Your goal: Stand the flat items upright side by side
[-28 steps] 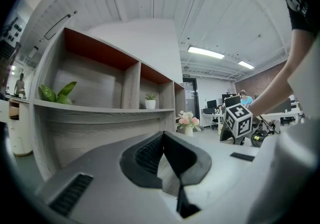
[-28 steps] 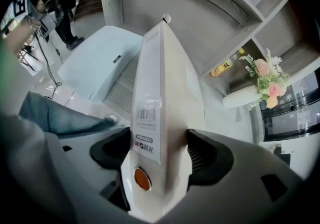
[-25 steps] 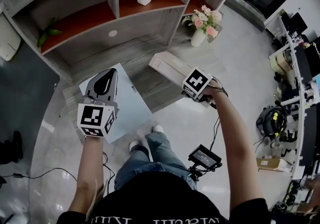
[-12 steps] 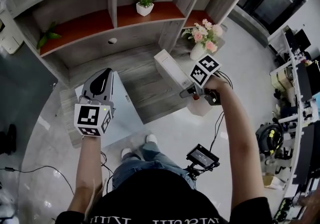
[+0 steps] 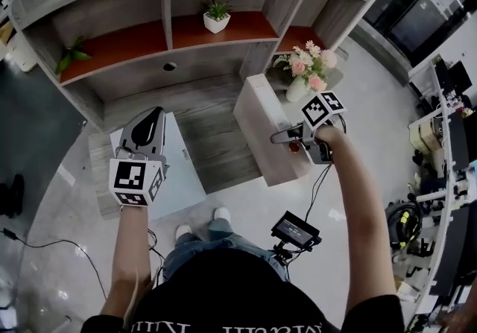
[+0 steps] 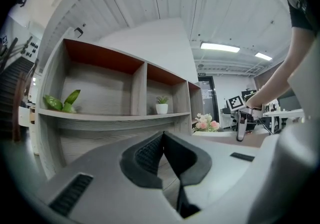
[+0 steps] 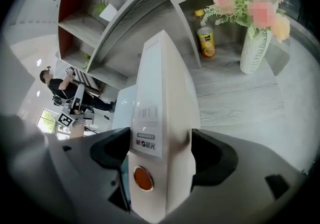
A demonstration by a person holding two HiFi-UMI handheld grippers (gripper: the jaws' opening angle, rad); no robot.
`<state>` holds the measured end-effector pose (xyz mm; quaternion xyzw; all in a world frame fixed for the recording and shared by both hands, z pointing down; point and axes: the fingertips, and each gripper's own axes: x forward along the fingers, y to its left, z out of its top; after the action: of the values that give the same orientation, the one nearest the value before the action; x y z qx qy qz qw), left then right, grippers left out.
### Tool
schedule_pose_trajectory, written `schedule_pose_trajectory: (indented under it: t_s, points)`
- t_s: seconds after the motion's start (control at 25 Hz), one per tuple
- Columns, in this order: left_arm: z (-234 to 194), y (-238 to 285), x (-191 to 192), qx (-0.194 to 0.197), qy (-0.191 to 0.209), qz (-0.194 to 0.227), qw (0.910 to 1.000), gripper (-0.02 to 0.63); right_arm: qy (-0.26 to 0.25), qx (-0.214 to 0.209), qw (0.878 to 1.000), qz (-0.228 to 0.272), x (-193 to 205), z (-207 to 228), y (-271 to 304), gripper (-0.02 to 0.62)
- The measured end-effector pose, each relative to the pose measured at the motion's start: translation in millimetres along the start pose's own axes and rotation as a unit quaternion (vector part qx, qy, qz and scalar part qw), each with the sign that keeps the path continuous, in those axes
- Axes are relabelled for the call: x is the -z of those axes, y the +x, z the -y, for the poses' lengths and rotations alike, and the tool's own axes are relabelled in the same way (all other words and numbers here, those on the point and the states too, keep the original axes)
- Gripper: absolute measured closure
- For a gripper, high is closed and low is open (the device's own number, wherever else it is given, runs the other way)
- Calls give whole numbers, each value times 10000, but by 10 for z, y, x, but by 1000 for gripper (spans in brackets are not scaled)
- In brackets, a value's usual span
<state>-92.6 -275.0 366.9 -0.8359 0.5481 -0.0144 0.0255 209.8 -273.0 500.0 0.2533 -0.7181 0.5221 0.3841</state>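
Observation:
A white box file (image 5: 257, 123) with a printed label and an orange round spot on its spine (image 7: 162, 97) stands on its long edge on the grey wooden desk (image 5: 209, 104), beside the vase. My right gripper (image 5: 287, 138) is shut on its near spine end, one jaw on each side (image 7: 160, 153). A flat white folder (image 5: 186, 171) lies face up at the desk's front left, overhanging the edge. My left gripper (image 5: 153, 119) hovers over its far part, shut, with nothing between its pads (image 6: 162, 135).
A vase of pink flowers (image 5: 302, 86) (image 7: 255, 52) stands right of the box file, with a yellow can (image 7: 205, 41) behind it. The shelf unit holds a small potted plant (image 5: 217, 17) and a leafy plant (image 5: 71, 48). A small monitor (image 5: 296, 231) hangs below.
My right gripper has moved right and toward the vase, raising the box file from a low slant onto its edge. The left gripper has barely shifted.

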Motion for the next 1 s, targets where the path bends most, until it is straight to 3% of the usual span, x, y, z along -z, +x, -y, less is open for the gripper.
schedule_pose_trajectory:
  t_s: [0.24, 0.4, 0.48, 0.68, 0.76, 0.84, 1.0]
  points:
    - [83, 75, -52, 13, 124, -16, 9999, 595, -672, 1069, 9920, -101, -83, 23, -51, 222]
    - [96, 97, -85, 7, 240, -15, 9997, 595, -917, 2277, 9694, 72, -293, 148, -30, 222]
    - [97, 94, -91, 20, 273, -22, 9996, 595, -990, 2679, 9583, 65, -372, 212, 22, 222]
    - [88, 72, -108, 49, 332, -47, 9994, 595, -818, 2831, 9556, -24, -394, 303, 204, 230]
    - [70, 58, -115, 44, 346, -57, 9994, 595, -786, 2820, 9561, -108, -359, 309, 257, 263]
    - [53, 46, -120, 43, 377, -68, 9993, 595, -864, 2909, 9526, -198, -351, 298, 255, 299]
    - [42, 20, -130, 44, 415, -77, 9991, 595, -1119, 3025, 9466, -28, -434, 169, 190, 307]
